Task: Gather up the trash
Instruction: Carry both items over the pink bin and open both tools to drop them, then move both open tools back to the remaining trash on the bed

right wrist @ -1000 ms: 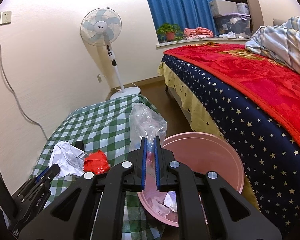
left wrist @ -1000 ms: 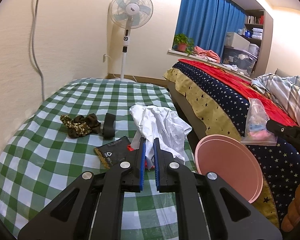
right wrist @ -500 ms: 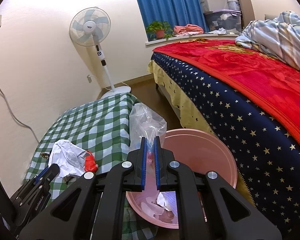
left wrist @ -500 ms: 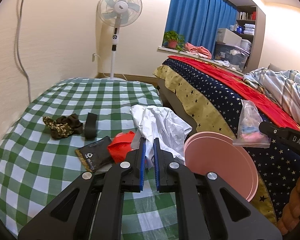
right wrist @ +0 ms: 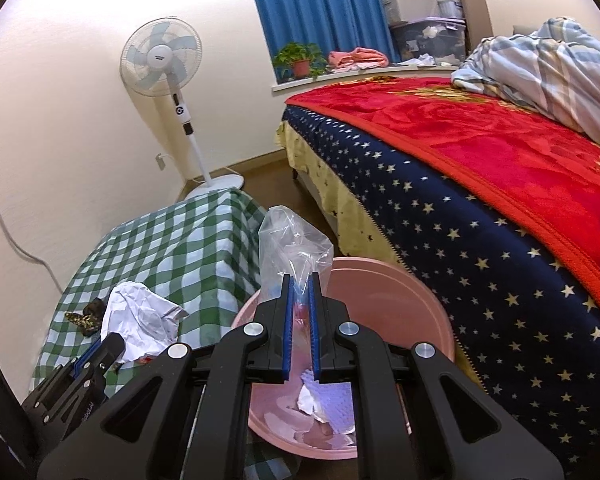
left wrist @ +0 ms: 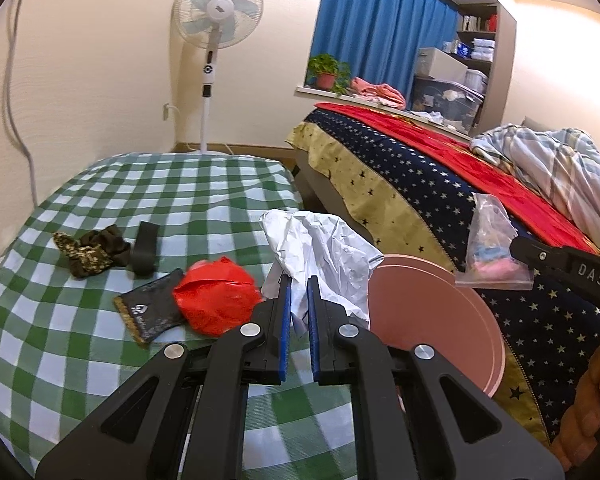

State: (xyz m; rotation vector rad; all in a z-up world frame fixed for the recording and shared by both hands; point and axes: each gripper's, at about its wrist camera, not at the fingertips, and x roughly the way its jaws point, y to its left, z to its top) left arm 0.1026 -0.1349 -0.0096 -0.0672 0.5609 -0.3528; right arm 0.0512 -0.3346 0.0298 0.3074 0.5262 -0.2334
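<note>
Holding now: two pieces of trash, one in each claw, next to the pink bin [right wrist: 384, 300].
Far left of the left claw: a brown scrunchie [left wrist: 90, 250] and a black band [left wrist: 145, 247] lie on the green checked cloth [left wrist: 60, 340].
Just left of the left claw: a black packet [left wrist: 150, 308] and a red wrapper [left wrist: 216, 294], touching each other.
Left claw: the left claw [left wrist: 298, 300] is squeezed onto the crumpled white paper [left wrist: 324, 248], which sticks up and away past its tips.
Right of the left claw: the pink bin sits close by, low beside the cloth.
Right claw: the right claw [right wrist: 300, 300] is pinched onto a clear plastic bag [right wrist: 292, 248]. The bag stands tall, pointing up from the tips.
Under the right claw: the bin's open mouth is right below, with white scraps [right wrist: 324, 400] inside.
Nearer hand: the right one, I think. It looks ready to let go first.
Far right: a bed with a starry cover [right wrist: 480, 260].
</note>
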